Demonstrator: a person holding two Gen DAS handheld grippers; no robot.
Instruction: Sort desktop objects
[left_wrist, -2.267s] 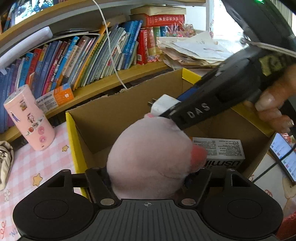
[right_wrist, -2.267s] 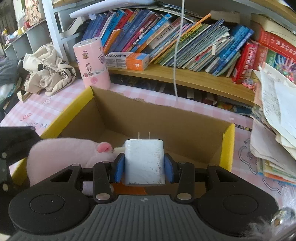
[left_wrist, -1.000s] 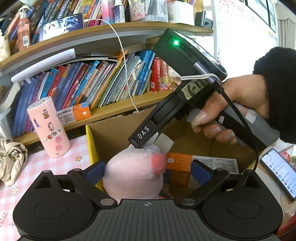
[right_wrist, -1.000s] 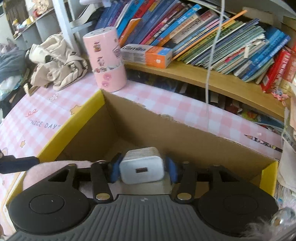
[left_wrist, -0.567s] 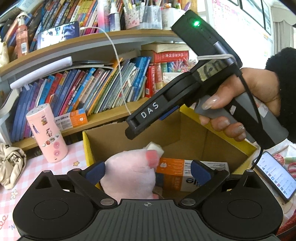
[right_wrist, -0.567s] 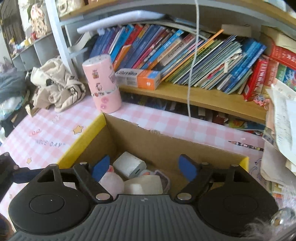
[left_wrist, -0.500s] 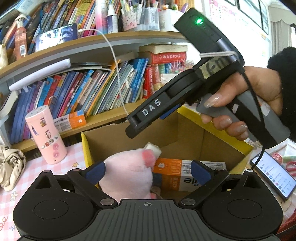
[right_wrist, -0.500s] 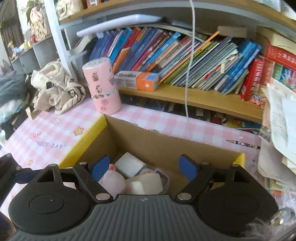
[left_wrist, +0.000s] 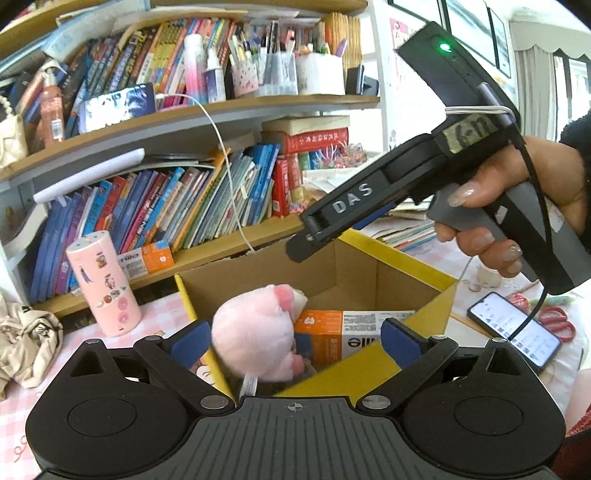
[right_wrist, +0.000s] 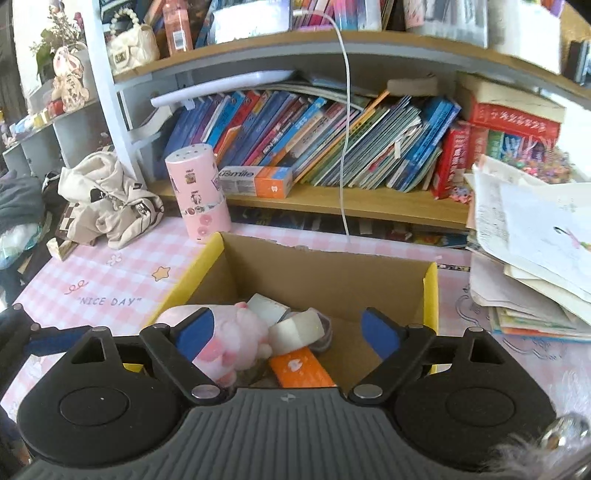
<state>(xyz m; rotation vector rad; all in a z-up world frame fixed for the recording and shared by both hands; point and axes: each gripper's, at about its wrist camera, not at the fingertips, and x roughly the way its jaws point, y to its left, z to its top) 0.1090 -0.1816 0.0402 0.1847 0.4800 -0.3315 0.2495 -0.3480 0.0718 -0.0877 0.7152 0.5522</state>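
Both grippers had lifted off the box; charger and plush lay inside, left gripper jaws open, right gripper jaws opening, empty.

A brown cardboard box with yellow-edged flaps sits on a pink-and-white checked tablecloth printed with yellow stars. Inside lie a pale pink plush toy, a white charger and an orange-and-white carton. At 10 o'clock stands a pink sticker-covered cylinder. Blue pads tip the black grippers.
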